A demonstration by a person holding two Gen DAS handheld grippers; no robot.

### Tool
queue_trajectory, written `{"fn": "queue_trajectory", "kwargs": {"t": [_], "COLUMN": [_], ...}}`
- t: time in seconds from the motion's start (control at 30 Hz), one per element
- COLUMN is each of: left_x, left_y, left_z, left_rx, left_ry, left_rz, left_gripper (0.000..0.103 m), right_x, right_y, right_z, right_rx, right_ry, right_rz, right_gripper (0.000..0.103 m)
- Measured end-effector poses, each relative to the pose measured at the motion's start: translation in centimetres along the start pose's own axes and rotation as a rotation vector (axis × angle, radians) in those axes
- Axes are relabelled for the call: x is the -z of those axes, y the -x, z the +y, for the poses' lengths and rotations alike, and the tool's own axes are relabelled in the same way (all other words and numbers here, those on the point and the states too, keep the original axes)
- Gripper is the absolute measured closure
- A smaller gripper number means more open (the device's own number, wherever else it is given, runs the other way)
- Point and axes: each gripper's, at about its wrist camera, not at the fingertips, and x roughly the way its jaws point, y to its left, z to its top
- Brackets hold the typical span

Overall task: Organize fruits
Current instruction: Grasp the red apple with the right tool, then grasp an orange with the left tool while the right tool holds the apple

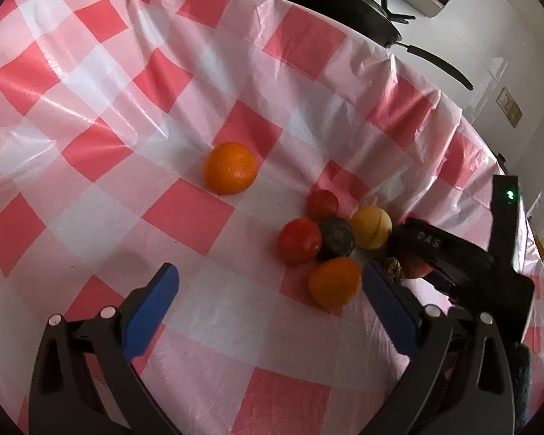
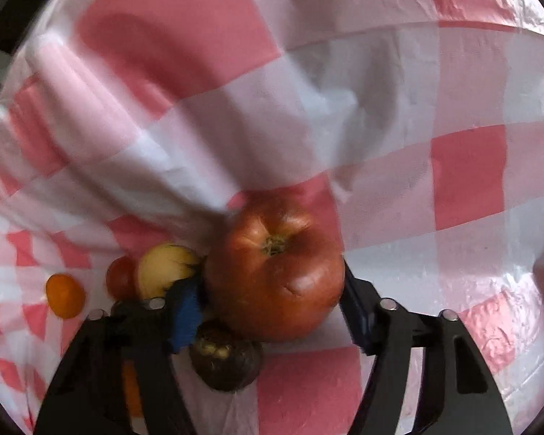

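A large red apple [image 2: 275, 268] sits between the blue pads of my right gripper [image 2: 268, 290], which press on both its sides just above the pink checked tablecloth [image 2: 380, 108]. Under and beside it lie a dark round fruit [image 2: 225, 362], a yellow fruit [image 2: 163, 268], a red tomato [image 2: 119, 277] and a small orange [image 2: 65, 295]. In the left wrist view the same cluster shows: two tomatoes [image 1: 300, 241], the dark fruit [image 1: 336, 237], the yellow fruit [image 1: 371, 226] and an orange fruit [image 1: 334, 282]. A lone orange [image 1: 230, 173] lies apart to the left. My left gripper [image 1: 270, 275] is open and holds nothing.
A black frying pan [image 1: 337, 3] stands on the white counter beyond the table's far edge. The tablecloth [image 1: 90, 108] is wrinkled and drapes over the right edge. The right gripper's black body [image 1: 453, 257] reaches in from the right, close to the fruit cluster.
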Motion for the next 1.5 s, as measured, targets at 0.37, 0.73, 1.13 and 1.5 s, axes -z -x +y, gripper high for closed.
{"fn": "queue_trajectory", "kwargs": {"t": [0.37, 0.73, 1.13, 1.5], "left_x": [1.0, 1.2, 0.9, 0.8], "left_y": [-0.2, -1.7, -4.8, -3.5], "left_z": [-2.5, -4.3, -6.6, -5.3], "left_rx": [0.007, -0.013, -0.078, -0.037], "left_ry": [-0.160, -0.259, -0.270, -0.250], "left_rz": [0.004, 0.063, 0.135, 0.093], "left_gripper": [0.002, 0.015, 0.064, 0.064], "right_x": [8.0, 11.1, 11.5, 11.5], "right_y": [8.6, 11.7, 11.7, 11.6], "right_z": [-10.9, -12.9, -12.8, -12.6], "right_rx": [-0.088, -0.040, -0.055, -0.055], "right_ry": [-0.275, -0.356, -0.341, -0.325], "right_rz": [-0.163, -0.239, -0.233, -0.231], "right_gripper": [0.040, 0.040, 0.040, 0.040]}}
